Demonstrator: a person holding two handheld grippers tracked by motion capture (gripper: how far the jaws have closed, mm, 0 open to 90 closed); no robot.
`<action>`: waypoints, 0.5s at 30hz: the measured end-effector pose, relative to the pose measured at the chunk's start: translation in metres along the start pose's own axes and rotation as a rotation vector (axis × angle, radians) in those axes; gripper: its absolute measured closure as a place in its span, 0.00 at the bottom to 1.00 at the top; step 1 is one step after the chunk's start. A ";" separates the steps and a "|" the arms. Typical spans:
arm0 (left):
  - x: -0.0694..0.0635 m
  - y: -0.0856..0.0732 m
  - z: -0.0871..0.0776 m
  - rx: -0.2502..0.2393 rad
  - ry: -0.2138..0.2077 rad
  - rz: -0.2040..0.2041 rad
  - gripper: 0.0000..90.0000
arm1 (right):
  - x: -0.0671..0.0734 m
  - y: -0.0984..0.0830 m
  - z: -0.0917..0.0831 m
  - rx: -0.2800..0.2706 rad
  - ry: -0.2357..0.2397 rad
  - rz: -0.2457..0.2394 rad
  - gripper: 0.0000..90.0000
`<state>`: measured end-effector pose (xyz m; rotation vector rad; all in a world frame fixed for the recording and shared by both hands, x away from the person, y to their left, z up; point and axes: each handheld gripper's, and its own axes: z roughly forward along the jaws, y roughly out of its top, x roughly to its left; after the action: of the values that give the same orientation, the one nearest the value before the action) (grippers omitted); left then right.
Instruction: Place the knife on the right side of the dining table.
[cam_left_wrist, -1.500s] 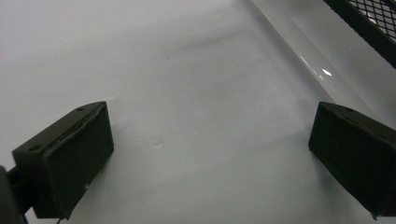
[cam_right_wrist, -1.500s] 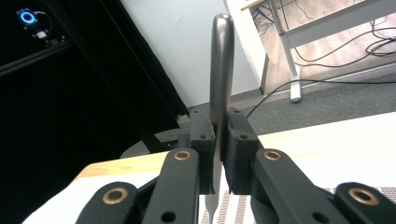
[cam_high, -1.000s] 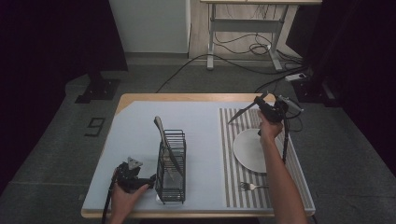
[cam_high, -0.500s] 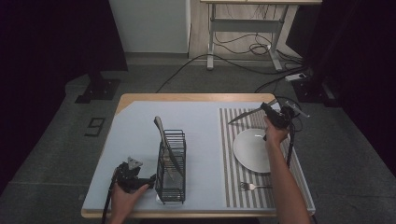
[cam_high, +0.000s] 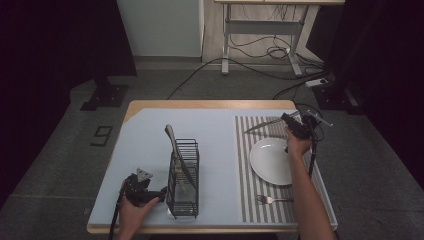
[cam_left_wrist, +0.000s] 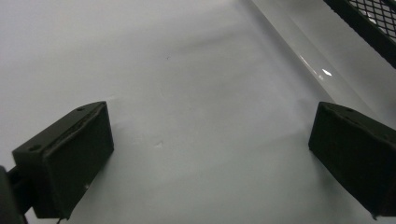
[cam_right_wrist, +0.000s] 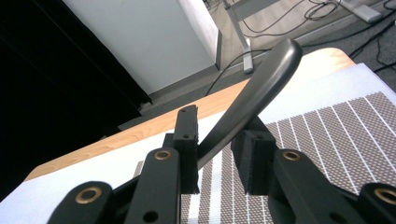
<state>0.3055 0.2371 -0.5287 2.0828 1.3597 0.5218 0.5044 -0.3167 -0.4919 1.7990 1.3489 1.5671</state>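
Observation:
My right gripper (cam_high: 294, 125) hovers over the far right of the striped mat (cam_high: 248, 192), just beyond the white plate (cam_high: 270, 161). A dark knife (cam_high: 261, 125) lies between its jaws with the blade pointing left, low over the mat. In the right gripper view the knife handle (cam_right_wrist: 261, 79) leans on one pad with a gap to the other. These jaws have just been opening, and my right gripper (cam_right_wrist: 218, 125) stands open around the handle. My left gripper (cam_high: 150, 192) rests near the table's front edge, left of the black wire rack (cam_high: 183, 200). My left gripper (cam_left_wrist: 210, 154) is open over bare table.
A long utensil (cam_high: 173, 142) stands tilted in the wire rack. A fork (cam_high: 272, 200) lies on the mat in front of the plate. The rack's corner (cam_left_wrist: 373, 18) shows at the upper right of the left gripper view. Cables and a desk frame are on the floor beyond.
The right hand has shifted right and down with the knife, uncovering more of the plate, and the blade has sunk toward the mat. The left hand has stayed put.

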 end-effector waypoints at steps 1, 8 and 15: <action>0.000 0.000 0.000 0.000 0.000 0.000 0.00 | -0.001 0.000 0.000 0.003 -0.003 0.001 0.80; 0.000 0.000 0.000 0.000 0.000 0.000 0.00 | -0.011 -0.002 0.002 0.033 -0.019 0.028 0.77; 0.000 0.000 0.000 0.000 0.000 0.000 0.00 | -0.020 -0.006 0.006 0.069 -0.042 0.051 0.73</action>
<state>0.3056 0.2371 -0.5287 2.0831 1.3599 0.5213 0.5096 -0.3291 -0.5093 1.9102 1.3637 1.5170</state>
